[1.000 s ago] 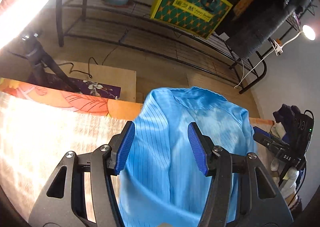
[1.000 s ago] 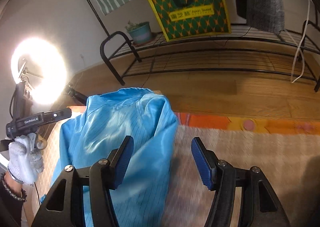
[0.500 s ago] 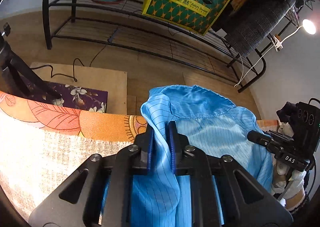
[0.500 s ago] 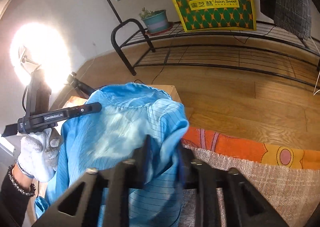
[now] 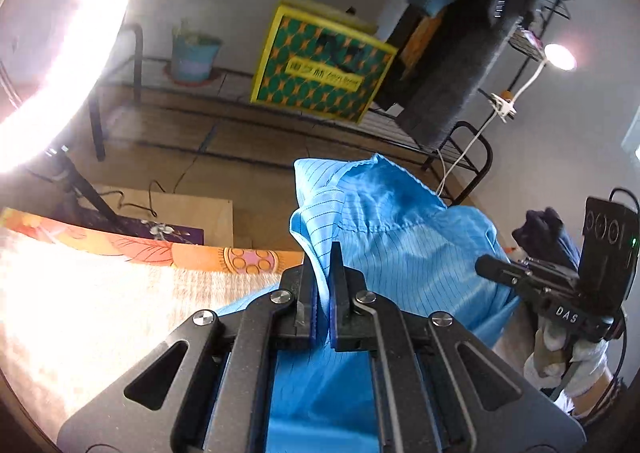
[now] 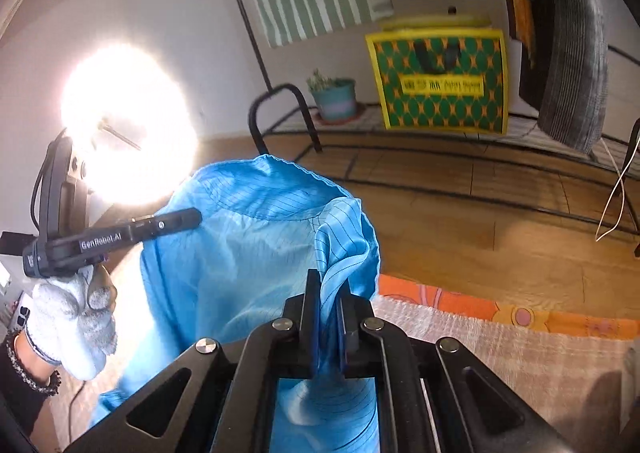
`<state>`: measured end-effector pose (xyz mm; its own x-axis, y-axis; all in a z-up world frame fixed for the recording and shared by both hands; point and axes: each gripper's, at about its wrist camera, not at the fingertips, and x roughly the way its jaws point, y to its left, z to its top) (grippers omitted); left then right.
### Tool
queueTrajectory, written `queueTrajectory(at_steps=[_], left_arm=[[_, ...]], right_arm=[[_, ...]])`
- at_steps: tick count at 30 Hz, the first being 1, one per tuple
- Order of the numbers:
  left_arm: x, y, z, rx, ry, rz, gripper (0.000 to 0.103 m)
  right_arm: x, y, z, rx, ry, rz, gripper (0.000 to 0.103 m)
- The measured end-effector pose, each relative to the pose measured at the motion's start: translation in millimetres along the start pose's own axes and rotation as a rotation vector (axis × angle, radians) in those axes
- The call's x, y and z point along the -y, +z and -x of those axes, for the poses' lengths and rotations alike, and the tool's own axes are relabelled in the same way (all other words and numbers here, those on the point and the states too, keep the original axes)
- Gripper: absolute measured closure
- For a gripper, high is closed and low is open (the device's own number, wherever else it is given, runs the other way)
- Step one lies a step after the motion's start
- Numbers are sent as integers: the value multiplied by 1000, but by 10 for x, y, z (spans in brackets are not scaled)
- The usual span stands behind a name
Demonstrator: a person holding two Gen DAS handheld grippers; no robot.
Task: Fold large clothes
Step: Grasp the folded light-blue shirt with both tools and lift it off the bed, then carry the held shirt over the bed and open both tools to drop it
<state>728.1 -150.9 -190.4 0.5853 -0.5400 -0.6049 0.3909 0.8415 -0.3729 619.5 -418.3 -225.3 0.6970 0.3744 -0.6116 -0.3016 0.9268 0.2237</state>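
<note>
A light blue pinstriped garment (image 5: pixel 400 253) hangs lifted above a woven cloth-covered surface (image 5: pixel 100 293). My left gripper (image 5: pixel 323 253) is shut on a fold of its left shoulder, blue pads pressed on the fabric. In the right wrist view the same blue garment (image 6: pixel 248 253) shows its collar up, and my right gripper (image 6: pixel 328 285) is shut on the fabric at its right shoulder. Each view shows the other gripper held by a white-gloved hand (image 6: pixel 72 321) at the garment's far side.
A black metal rack (image 5: pixel 240 133) across the wooden floor carries a yellow-green patterned bag (image 5: pixel 324 65) and a potted plant (image 5: pixel 194 53). A bright ring light (image 6: pixel 128 121) glares at the left. Dark clothes (image 5: pixel 472 33) hang at the upper right. An orange patterned border (image 6: pixel 520 313) edges the surface.
Both grippers went from wide open to shut on the garment's shoulders, then rose, lifting the collar end off the surface.
</note>
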Motion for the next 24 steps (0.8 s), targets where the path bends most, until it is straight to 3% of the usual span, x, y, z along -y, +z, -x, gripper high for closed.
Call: queueTrajectory(at_steps=[9, 24], left_arm=[[527, -335, 1020, 80, 67, -118, 102], [892, -1347, 2195, 71, 56, -158, 102]], right_arm=[[-627, -219, 776, 43, -21, 51, 100], [-1371, -972, 1725, 15, -18, 89, 100]])
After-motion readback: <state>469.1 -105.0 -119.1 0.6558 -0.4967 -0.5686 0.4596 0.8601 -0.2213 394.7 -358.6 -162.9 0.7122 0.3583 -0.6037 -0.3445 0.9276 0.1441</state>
